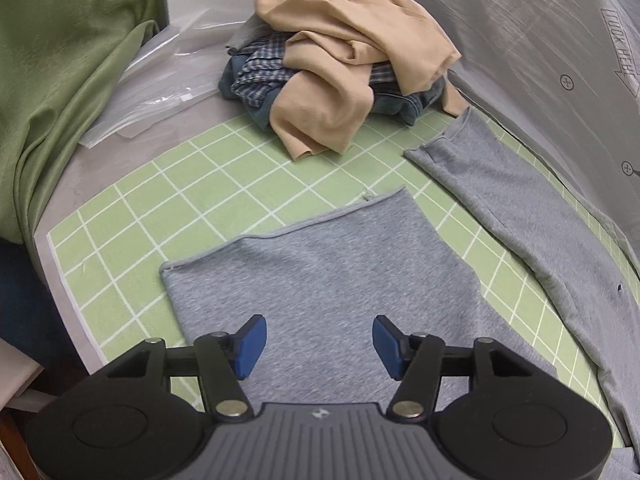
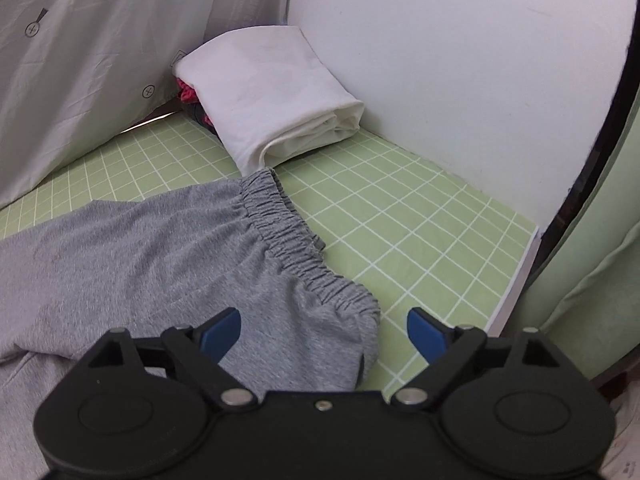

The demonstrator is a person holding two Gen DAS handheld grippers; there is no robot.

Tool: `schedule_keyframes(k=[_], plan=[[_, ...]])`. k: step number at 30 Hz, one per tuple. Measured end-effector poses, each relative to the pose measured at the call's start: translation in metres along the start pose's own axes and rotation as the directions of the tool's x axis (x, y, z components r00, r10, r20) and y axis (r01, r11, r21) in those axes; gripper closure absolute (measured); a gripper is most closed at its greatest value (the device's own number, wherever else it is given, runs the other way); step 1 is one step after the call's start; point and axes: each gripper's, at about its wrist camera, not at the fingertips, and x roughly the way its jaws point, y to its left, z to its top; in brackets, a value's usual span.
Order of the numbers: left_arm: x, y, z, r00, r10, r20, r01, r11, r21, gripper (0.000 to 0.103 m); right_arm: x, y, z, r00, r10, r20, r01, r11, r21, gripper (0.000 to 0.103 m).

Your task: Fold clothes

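Grey pants [image 1: 320,280] are laid flat on the green mat [image 1: 160,208]. Both grippers' fingers are spread wide, left gripper [image 1: 319,346] and right gripper [image 2: 323,334]; clothes pile [image 1: 344,60] is seen at 12 o'clock.

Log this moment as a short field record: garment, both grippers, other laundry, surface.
garment: grey knit sweatpants, spread flat, legs apart; elastic waistband at the right end
left gripper: open, over one trouser leg, holding nothing
right gripper: open, at the waistband corner, holding nothing
unfolded pile: beige cloth heaped over blue checked and denim items
folded item: white cloth, folded, by the white wall
surface: green mat with white grid
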Motion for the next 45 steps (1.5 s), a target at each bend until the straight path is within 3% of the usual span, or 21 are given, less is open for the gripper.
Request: schedule_keyframes(k=[5,11,14,18,27,30,31,32,33,36,42,45], plan=[[0.008,-0.015,0.012,1.000,-0.013,-0.001,0.013,0.998,0.056,0.038,-0.005,0.029,-0.009,0.998,0.051,-0.022,-0.053,0.997,-0.060,0.002],[0.027,-0.027,0.032,1.000,-0.020,-0.017,0.022,0.992,0.125,0.034,-0.003,0.076,-0.026,0.995,0.060,-0.078,-0.063,0.997,-0.042,0.001],[0.042,-0.032,0.045,0.999,-0.025,-0.025,0.029,0.986,0.164,0.034,-0.005,0.099,-0.028,0.990,0.109,-0.095,-0.109,0.994,0.003,0.001],[0.065,-0.042,0.062,0.998,-0.043,-0.039,0.050,0.977,0.205,0.034,-0.002,0.135,-0.025,0.984,0.147,-0.103,-0.146,0.989,0.017,0.001],[0.109,-0.064,0.090,0.995,-0.081,-0.060,0.096,0.951,0.296,0.035,0.000,0.192,0.002,0.985,0.142,-0.101,-0.146,0.988,-0.038,0.001],[0.114,-0.069,0.084,0.994,-0.092,-0.051,0.103,0.939,0.327,0.043,-0.005,0.200,0.008,0.989,0.123,-0.084,-0.129,0.990,-0.063,0.001],[0.114,-0.071,0.081,0.995,-0.088,-0.039,0.096,0.936,0.340,0.057,-0.007,0.201,0.010,0.990,0.119,-0.082,-0.124,0.990,-0.061,0.001],[0.113,-0.072,0.080,0.996,-0.081,-0.026,0.084,0.932,0.351,0.080,-0.008,0.201,0.012,0.990,0.116,-0.080,-0.121,0.991,-0.059,0.001],[0.113,-0.072,0.079,0.997,-0.073,-0.014,0.073,0.929,0.362,0.095,-0.010,0.202,0.014,0.990,0.117,-0.082,-0.122,0.991,-0.054,0.001],[0.115,-0.062,0.085,0.996,-0.091,-0.003,0.088,0.948,0.306,0.099,-0.010,0.203,0.018,0.989,0.119,-0.084,-0.123,0.991,-0.046,0.001],[0.117,-0.022,0.124,0.996,-0.016,0.084,0.006,0.994,0.112,0.098,-0.014,0.205,0.020,0.990,0.121,-0.068,-0.126,0.990,-0.065,0.001],[0.118,-0.010,0.133,0.998,-0.046,0.052,0.045,0.999,0.022,0.086,-0.014,0.199,0.019,0.988,0.137,-0.069,-0.141,0.989,-0.043,0.001]])
